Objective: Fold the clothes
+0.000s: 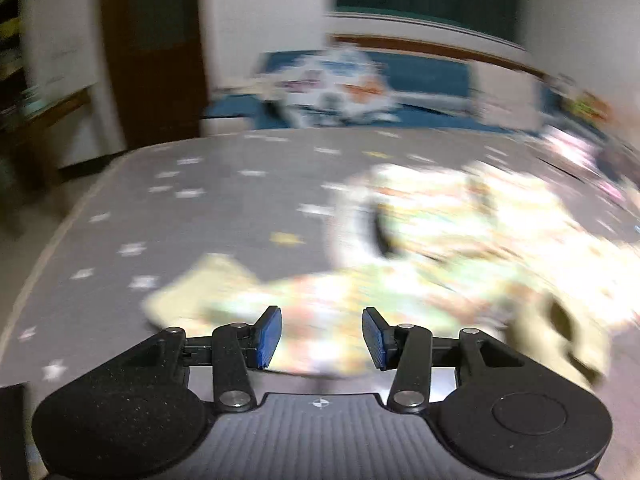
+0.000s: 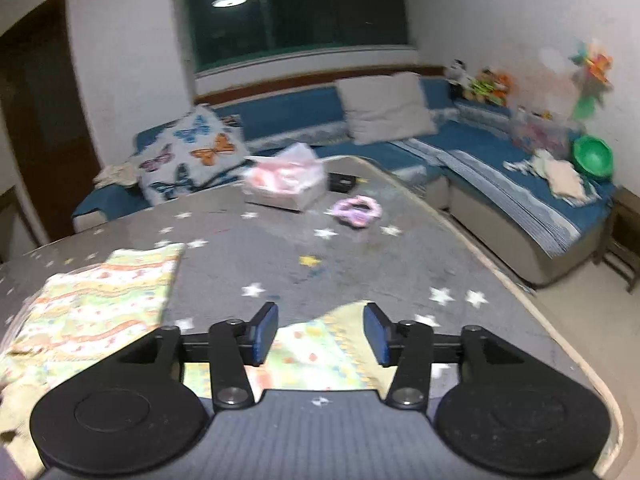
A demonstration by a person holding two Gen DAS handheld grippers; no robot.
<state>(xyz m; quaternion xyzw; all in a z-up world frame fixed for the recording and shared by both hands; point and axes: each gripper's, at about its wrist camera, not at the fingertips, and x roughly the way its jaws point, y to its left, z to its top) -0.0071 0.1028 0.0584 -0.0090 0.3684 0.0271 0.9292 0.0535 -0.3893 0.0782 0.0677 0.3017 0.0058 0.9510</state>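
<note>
Spanning garment (image 2: 96, 304), grey table (image 2: 360, 264) edge beyond.

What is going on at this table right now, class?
A person holding a gripper in each hand is folding a pale patterned garment spread on a grey star-print table. The left gripper and the right gripper are both open, each poised over an edge of the cloth and gripping nothing yet. The left view is blurred. A tissue box and a pink ring-shaped item sit farther back on the table, before a blue sofa.
</note>
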